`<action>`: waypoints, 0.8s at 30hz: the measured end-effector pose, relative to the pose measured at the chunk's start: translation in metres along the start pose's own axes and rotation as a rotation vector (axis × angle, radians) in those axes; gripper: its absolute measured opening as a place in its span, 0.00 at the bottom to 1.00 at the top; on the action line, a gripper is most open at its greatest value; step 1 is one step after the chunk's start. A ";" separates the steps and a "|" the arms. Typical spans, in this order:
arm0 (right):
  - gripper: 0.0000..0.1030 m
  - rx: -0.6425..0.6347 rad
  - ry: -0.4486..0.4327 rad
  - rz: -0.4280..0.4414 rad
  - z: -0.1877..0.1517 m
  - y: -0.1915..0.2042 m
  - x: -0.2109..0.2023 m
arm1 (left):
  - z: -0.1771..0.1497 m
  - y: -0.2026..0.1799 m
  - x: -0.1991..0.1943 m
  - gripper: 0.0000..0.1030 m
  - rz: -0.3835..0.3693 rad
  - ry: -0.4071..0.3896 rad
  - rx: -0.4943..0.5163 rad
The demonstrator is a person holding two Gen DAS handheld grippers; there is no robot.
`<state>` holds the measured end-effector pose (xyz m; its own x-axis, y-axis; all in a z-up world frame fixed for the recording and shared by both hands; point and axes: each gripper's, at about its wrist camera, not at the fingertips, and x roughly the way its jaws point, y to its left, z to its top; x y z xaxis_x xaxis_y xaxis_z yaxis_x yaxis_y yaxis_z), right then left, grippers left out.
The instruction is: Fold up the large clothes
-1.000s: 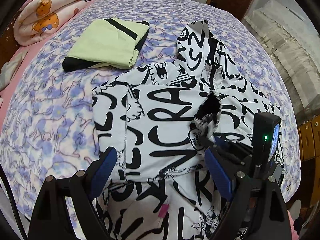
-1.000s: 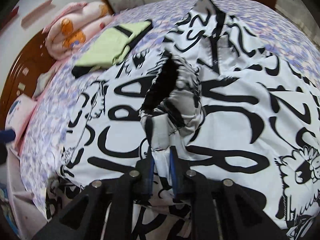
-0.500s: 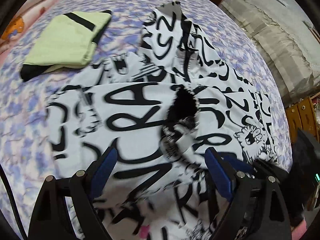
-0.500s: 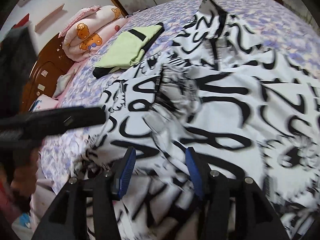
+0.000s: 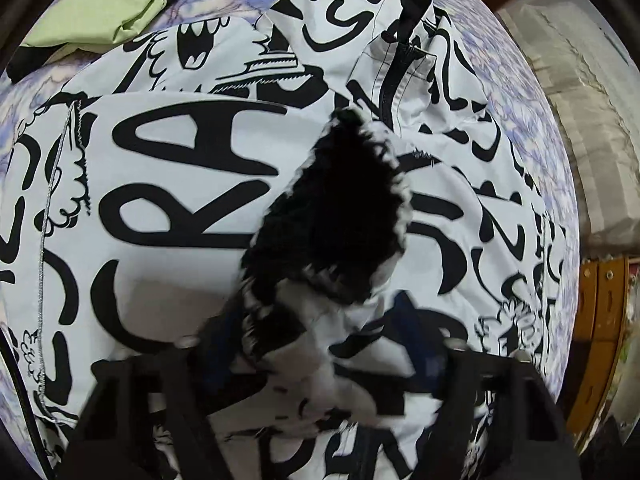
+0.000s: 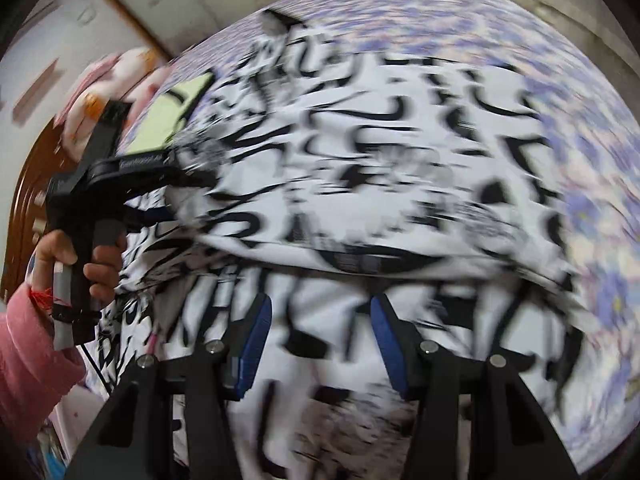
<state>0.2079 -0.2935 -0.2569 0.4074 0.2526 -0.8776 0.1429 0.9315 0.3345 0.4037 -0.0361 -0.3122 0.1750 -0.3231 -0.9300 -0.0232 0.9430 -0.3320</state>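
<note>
White cloth printed with big black letters, the jacket [image 5: 168, 184] lies spread over the bed [image 5: 536, 120], covering most of its purple flowered cover; its long axis runs away from both cameras, the zipped collar [image 5: 400, 52] pointing to the far end and the hem toward the near edge. One sleeve lies folded across the chest, its black furry cuff [image 5: 340, 216] facing up and away. In the left wrist view the left hand-held gripper [image 5: 320, 344] sits low over that sleeve: its jaws have just been closing, the sleeve bunched between the blurred blue pads [image 5: 420, 340], but whether they press on it cannot be told. In the right wrist view, heavily blurred, the right hand-held gripper [image 6: 320, 332] hovers over the jacket's lower part with its jaws apart and only flat cloth beneath them. At that view's left edge a hand [image 6: 76, 256] in a pink sleeve [image 6: 28, 356] grips the other tool's handle. A folded green garment [image 5: 108, 4] lies just beside the jacket's far left shoulder
</note>
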 end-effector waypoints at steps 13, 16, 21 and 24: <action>0.46 0.098 -0.138 -0.033 0.031 -0.056 -0.021 | 0.011 -0.003 -0.040 0.15 -0.060 -0.243 -0.159; 0.15 0.093 -0.096 -0.044 0.043 -0.061 -0.006 | 0.006 0.010 -0.032 0.15 -0.036 -0.228 -0.201; 0.01 0.001 -0.001 0.015 0.056 -0.052 0.026 | -0.002 0.028 -0.017 0.15 -0.027 -0.215 -0.254; 0.00 -0.070 0.073 -0.082 0.058 -0.050 0.048 | 0.000 0.030 -0.013 0.16 -0.014 -0.215 -0.253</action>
<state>0.2724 -0.3434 -0.2960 0.3299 0.1903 -0.9246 0.1088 0.9653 0.2375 0.4011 -0.0038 -0.3103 0.3800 -0.2865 -0.8795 -0.2581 0.8802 -0.3982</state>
